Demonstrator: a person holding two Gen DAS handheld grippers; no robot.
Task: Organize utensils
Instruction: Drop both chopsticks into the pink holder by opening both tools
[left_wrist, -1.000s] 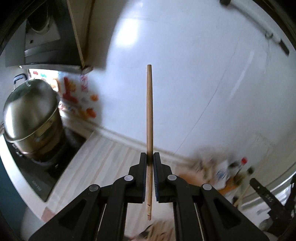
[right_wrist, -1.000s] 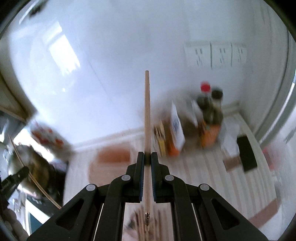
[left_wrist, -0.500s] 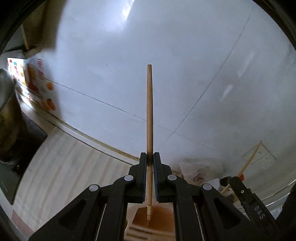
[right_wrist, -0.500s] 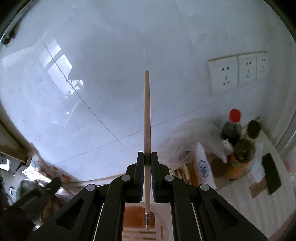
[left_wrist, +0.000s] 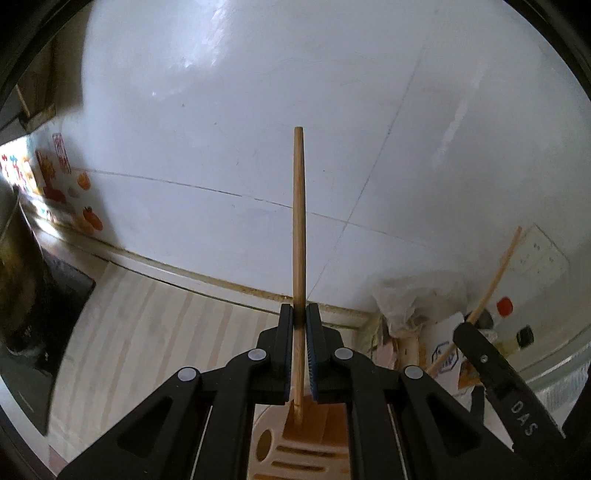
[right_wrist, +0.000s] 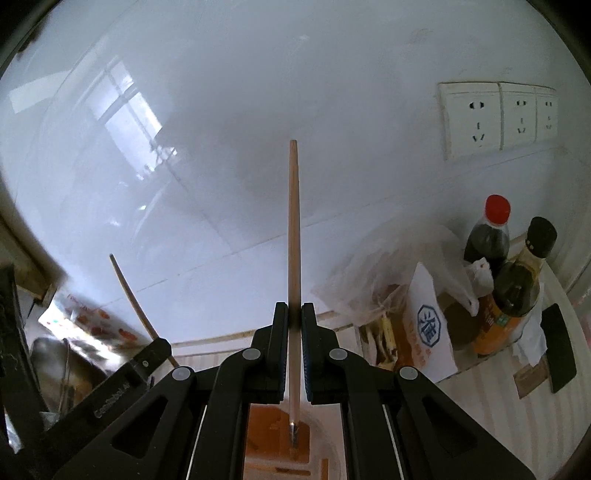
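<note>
Left black two-finger gripper (left_wrist: 299, 314) clamps thin wooden chopstick (left_wrist: 298, 229) upright, lower end over slotted plastic utensil holder (left_wrist: 295, 450) w/ wall behind. Right black two-finger gripper (right_wrist: 294, 312) clamps metal-tipped wooden chopstick (right_wrist: 294, 236) likewise; red-capped dark sauce bottle (right_wrist: 487, 236) stands far right, by black-capped bottle (right_wrist: 517, 280).

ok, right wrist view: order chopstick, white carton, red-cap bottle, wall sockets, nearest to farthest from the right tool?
1. chopstick, clamped in the right tool, centre.
2. white carton, on the counter, lower right.
3. red-cap bottle, behind the carton, right.
4. wall sockets, on the wall, upper right.
</note>
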